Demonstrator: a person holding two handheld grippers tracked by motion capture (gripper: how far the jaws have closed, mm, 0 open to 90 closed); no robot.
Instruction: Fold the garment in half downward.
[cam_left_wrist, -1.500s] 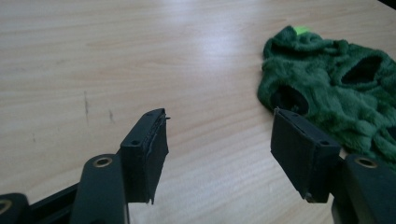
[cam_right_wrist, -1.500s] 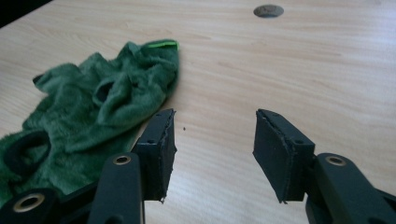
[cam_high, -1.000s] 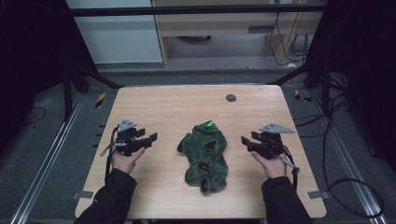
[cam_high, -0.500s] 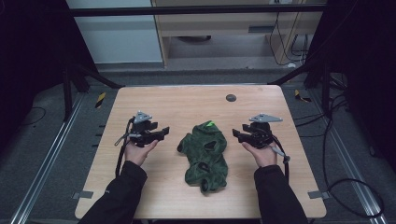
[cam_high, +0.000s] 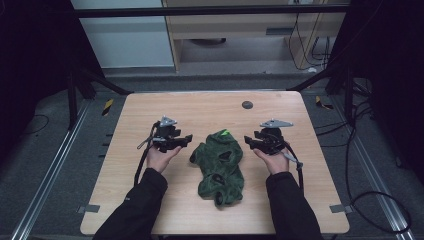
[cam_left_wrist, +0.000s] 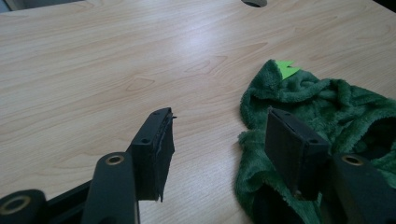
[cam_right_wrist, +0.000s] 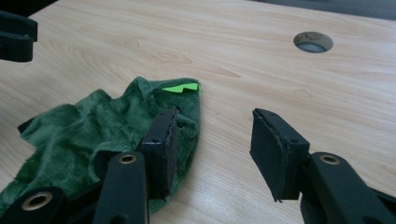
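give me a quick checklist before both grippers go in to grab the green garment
1. Left gripper open: ok, jaws spread.
2. Right gripper open: ok, jaws spread.
3. Green garment between the two grippers: ok, crumpled at mid-table.
4. Nothing gripped yet: ok, both sets of jaws hold nothing.
5. Bright green tag at the far edge visible: ok.
6. Which layer or edge each gripper would catch: cannot tell, the fabric is bunched.
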